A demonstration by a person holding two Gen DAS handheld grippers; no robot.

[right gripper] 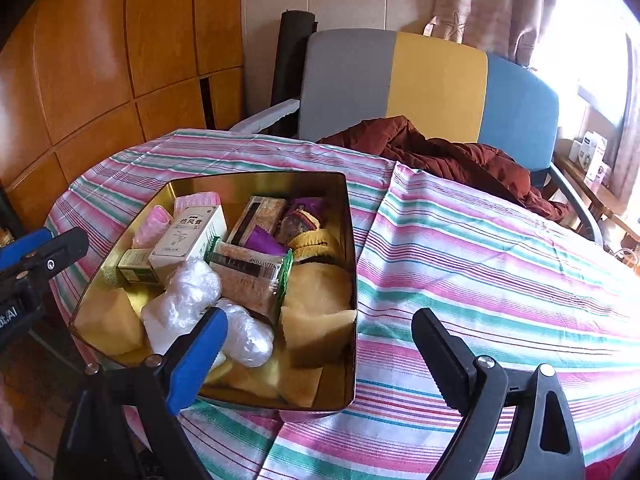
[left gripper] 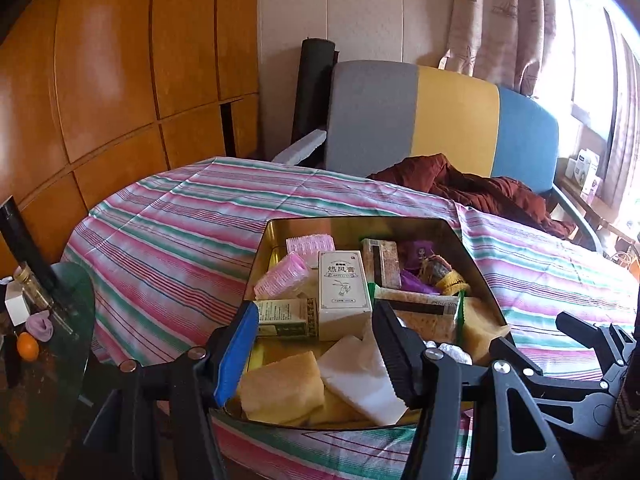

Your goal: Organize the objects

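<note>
left wrist view looks down on a gold-coloured metal tin (left gripper: 280,236) sitting on a table under a pink, green and white striped cloth (left gripper: 168,232). the left gripper (left gripper: 316,356) hangs over the near end of the tin with its jaws apart and nothing between them, one finger faced in blue, the other black and ridged. inside the tin a cream cardboard box with printed characters (left gripper: 344,292) stands between a pink mesh hair roller (left gripper: 282,276) and a clear-wrapped biscuit pack with green ends (left gripper: 420,304); a pale yellow sponge block (left gripper: 280,384) and a folded white tissue (left gripper: 360,380) lie at the near end.

from the right wrist view, the right gripper (right gripper: 320,352) is also spread wide and empty, its blue finger over the tin's near edge and its black finger over bare cloth beside the tin. crumpled clear plastic wrap (right gripper: 192,292) lies mid-tin. behind the table, a rust-brown quilted jacket (right gripper: 440,152) is heaped on a grey, yellow and blue chair (right gripper: 436,80).
</note>
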